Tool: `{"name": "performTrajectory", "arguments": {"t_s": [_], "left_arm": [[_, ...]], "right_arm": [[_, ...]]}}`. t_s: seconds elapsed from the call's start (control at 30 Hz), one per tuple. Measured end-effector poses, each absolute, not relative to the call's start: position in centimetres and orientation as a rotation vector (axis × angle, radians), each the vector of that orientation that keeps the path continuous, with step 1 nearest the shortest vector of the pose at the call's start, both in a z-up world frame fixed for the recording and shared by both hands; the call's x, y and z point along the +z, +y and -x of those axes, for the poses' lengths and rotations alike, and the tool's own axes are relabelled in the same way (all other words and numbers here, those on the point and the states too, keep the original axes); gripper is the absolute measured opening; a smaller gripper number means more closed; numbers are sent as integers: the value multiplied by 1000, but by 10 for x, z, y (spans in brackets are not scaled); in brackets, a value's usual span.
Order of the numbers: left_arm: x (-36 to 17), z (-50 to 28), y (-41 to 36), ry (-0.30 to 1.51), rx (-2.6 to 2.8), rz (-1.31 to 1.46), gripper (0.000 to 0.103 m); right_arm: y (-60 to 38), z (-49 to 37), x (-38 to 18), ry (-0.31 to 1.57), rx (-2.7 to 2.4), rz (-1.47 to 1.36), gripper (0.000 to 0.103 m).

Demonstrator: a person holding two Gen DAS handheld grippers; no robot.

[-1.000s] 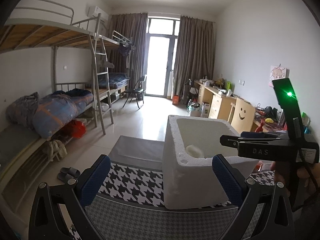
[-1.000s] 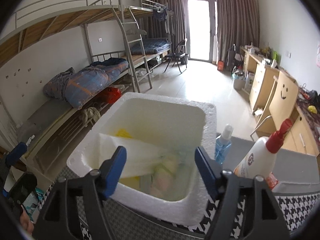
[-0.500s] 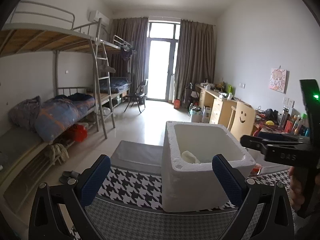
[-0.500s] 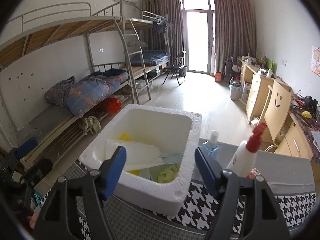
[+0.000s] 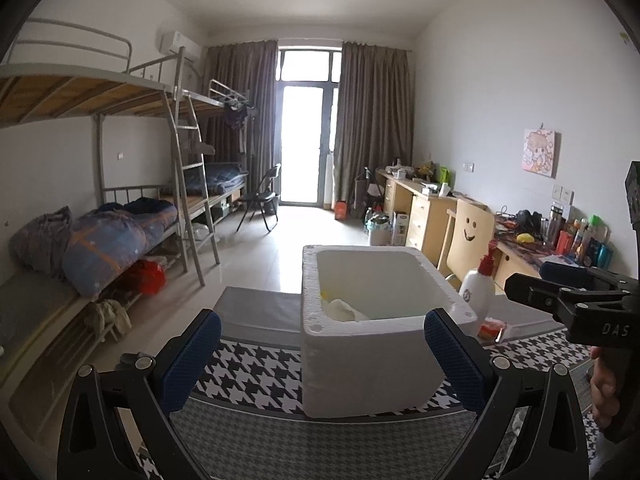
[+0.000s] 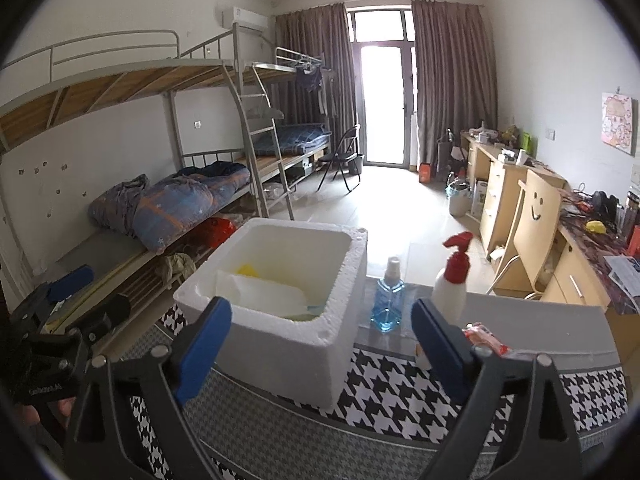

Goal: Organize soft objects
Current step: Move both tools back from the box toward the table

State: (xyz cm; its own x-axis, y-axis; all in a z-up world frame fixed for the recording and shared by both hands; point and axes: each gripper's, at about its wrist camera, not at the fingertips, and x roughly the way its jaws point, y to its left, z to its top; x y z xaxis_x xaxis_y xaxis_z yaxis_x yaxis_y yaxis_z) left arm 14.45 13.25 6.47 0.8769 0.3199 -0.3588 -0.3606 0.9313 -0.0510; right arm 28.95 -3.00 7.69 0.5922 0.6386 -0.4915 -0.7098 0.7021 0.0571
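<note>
A white foam box [image 5: 372, 344] [image 6: 280, 344] stands on a houndstooth-cloth table [image 5: 256, 372]. Inside it lie soft items: a white packet [image 6: 260, 294], something yellow [image 6: 248, 269] and a cream piece [image 5: 340, 309]. My left gripper [image 5: 320, 364] is open and empty, held back in front of the box. My right gripper [image 6: 320, 344] is open and empty, held back at the box's right front; it also shows at the right edge of the left wrist view [image 5: 568, 300].
A white lotion bottle with a red pump [image 6: 452, 280] [image 5: 478, 284], a blue spray bottle [image 6: 387, 300] and a red-white packet [image 6: 486, 342] stand right of the box. Bunk beds [image 5: 100, 216] line the left wall, desks and a chair [image 5: 468, 236] the right.
Both grippers have pulled back and up from the foam box, which now looks smaller and lower. The right gripper has moved away to the right in the left wrist view.
</note>
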Motion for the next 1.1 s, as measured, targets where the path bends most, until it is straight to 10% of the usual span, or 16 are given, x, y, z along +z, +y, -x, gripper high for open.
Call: {"name": "performTrajectory", "arguments": {"t_s": [1.1], "left_arm": [[64, -134, 65, 347, 155, 104, 102]], "right_arm": [[-118, -257, 63, 444, 686, 86, 94]]}}
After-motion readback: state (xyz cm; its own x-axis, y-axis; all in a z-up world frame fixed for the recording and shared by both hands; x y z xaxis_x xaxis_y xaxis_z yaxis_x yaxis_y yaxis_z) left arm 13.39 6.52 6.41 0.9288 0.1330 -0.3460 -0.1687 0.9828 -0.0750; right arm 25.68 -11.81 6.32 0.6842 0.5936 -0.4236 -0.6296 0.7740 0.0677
